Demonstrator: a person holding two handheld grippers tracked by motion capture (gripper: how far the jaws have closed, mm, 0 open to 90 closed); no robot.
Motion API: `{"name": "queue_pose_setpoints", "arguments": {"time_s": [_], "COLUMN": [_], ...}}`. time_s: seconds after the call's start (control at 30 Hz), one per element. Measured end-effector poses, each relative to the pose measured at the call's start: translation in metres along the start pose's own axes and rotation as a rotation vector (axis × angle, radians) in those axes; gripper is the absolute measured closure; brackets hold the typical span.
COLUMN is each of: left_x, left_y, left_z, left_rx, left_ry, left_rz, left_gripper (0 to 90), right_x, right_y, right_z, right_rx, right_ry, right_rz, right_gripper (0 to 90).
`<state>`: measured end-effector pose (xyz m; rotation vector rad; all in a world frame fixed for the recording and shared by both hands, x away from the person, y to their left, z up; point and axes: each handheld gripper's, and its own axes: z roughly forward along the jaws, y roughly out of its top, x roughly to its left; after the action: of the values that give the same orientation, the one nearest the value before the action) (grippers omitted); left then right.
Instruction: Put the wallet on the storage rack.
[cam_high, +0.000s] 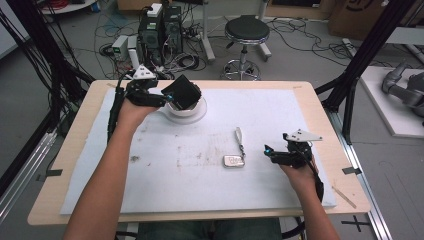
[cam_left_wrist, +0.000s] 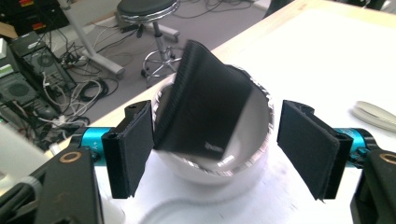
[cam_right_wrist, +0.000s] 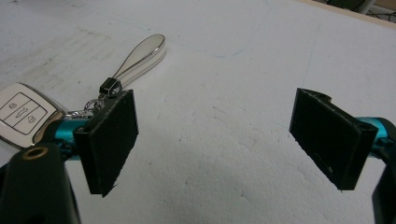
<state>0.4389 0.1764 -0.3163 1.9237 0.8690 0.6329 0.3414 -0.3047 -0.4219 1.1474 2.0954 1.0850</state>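
While your left tongs (cam_left_wrist: 215, 140) stand wide, a black pouch (cam_left_wrist: 205, 116) leans tilted between their pads, its lower end inside the white bowl (cam_left_wrist: 261, 149) and one edge against the left pad. Its fabric is dark and finely ribbed, with a small pale mark. Your right tongs (cam_right_wrist: 215, 140) are also wide, holding nothing; the silver car key (cam_right_wrist: 21, 114) lies just beside their left pad.

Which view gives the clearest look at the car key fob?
The right gripper view: the key fob lies close at its left edge, button icons readable, ring and silver strap attached. The high view shows the whole fob small on the white mat. The left gripper view catches what may be the strap's tip.
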Motion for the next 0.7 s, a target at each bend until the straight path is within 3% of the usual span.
{"name": "queue_pose_setpoints", "arguments": {"time_s": [0.13,0.27,0.4,0.7], "left_x": [-0.009,-0.015,-0.019,-0.014], "left_y": [-0.023,-0.045,-0.064,-0.096], "left_z": [-0.015,-0.026,-0.038,-0.049], "left_rx": [0.009,0.011,-0.014,-0.054], "left_ry": [-0.037,-0.031,-0.050,-0.105], "left_rz": [-0.018,-0.017,-0.045,-0.076], "left_gripper": [25.1,25.0,24.6,24.6], "right_x": [0.000,-0.001,-0.001,0.000], "right_y": [0.000,0.000,0.000,0.001], "right_z": [0.001,0.001,0.001,0.003], "right_rx": [0.001,0.001,0.002,0.015], "right_ry": [0.004,0.004,0.003,-0.004], "right_rz": [0.002,0.003,0.004,-0.003], "right_gripper": [15.6,15.6,15.6,15.6]}}
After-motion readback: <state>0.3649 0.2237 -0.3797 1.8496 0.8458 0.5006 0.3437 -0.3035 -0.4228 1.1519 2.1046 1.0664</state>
